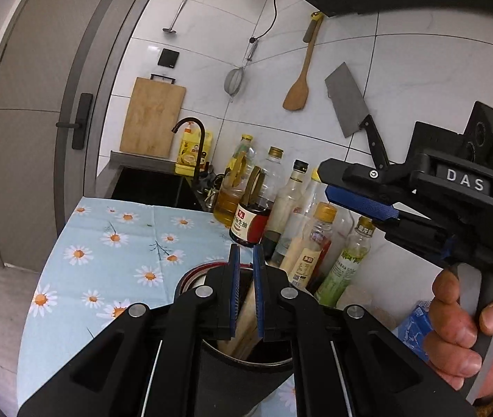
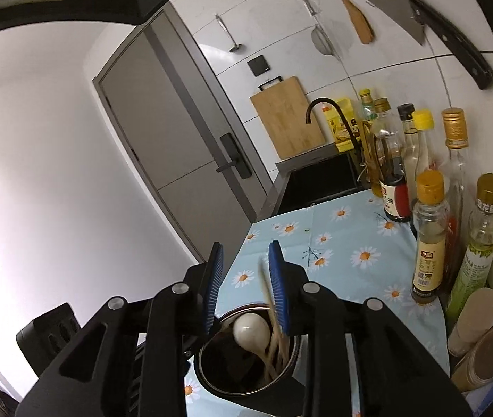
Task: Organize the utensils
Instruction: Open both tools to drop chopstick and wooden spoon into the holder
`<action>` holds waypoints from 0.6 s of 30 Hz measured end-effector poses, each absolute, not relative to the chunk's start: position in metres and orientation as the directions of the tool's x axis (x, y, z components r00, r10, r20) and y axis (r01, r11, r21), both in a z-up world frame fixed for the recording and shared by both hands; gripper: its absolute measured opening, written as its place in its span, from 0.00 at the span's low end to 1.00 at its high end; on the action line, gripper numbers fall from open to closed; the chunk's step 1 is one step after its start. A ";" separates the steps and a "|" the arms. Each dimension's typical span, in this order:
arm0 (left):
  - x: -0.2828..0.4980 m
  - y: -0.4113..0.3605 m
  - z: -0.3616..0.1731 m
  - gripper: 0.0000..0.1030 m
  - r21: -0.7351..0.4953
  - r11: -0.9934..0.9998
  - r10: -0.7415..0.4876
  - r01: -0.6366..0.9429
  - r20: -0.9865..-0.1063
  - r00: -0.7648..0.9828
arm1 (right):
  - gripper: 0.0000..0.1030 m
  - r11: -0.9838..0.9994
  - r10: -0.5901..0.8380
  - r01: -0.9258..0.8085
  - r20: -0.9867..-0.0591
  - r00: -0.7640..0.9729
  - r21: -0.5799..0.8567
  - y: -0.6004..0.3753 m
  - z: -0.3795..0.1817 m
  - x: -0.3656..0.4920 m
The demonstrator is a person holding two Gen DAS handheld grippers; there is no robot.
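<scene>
**Both grippers over the utensil holder on the daisy cloth**

The left gripper [image 1: 246, 292] has its 2 blue-padded jaws drawn close together, clamped on a flat wooden utensil [image 1: 246, 316] whose lower end stands inside the black utensil holder [image 1: 246, 368] directly below. In the right wrist view, the right gripper [image 2: 246, 288] has its jaws apart; a bundle of pale chopsticks [image 2: 274, 333], blurred, lies against the inner face of the right-hand pad, while the other pad stands clear of it. The chopsticks' lower ends sit in the same utensil holder [image 2: 211, 375], whose inside is shiny metal, beside a white spoon [image 2: 250, 330] with its bowl up. No earlier picture shows how the jaws came to this gap.

From the left wrist view the right gripper [image 1: 357, 191] shows side-on, held by a hand [image 1: 468, 340] on its grey handle, with the white letters "DAS" on its black body.

The holder stands on a light-blue tablecloth [image 1: 107, 253] printed with daisies. Just beyond it, along the tiled wall, is a row of condiment bottles [image 1: 316, 243]: a dark soy sauce bottle [image 1: 250, 222] with a red-and-white label in Chinese characters, a small bottle with a yellow cap and tan label, and one with a green label; the small print is not readable. Farther back are a black sink [image 1: 149, 187] with a curved black tap, a yellow oil jug and a wooden cutting board [image 1: 152, 118]. On the wall hang a ladle, a strainer, a wooden spatula [image 1: 298, 83] and a cleaver [image 1: 350, 104].
</scene>
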State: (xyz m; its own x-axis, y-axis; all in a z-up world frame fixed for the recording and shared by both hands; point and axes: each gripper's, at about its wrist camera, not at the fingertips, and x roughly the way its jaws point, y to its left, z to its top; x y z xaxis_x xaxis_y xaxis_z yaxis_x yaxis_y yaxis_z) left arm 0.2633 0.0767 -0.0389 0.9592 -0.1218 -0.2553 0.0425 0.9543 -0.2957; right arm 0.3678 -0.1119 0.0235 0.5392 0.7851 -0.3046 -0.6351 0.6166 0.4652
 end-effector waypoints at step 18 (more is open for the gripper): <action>0.230 0.077 -0.016 0.07 -0.306 0.951 -0.124 0.043 -0.251 0.960 | 0.41 0.618 0.785 -0.612 -0.340 0.519 0.493 -0.134 0.034 0.343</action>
State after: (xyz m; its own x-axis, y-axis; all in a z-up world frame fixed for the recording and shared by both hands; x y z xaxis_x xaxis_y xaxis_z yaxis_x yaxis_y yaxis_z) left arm 0.2302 0.0771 -0.0159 0.9599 -0.1242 -0.2511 0.0430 0.9510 -0.3061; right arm 0.3435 -0.1343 0.0337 0.5188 0.7845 -0.3396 -0.6123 0.6182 0.4928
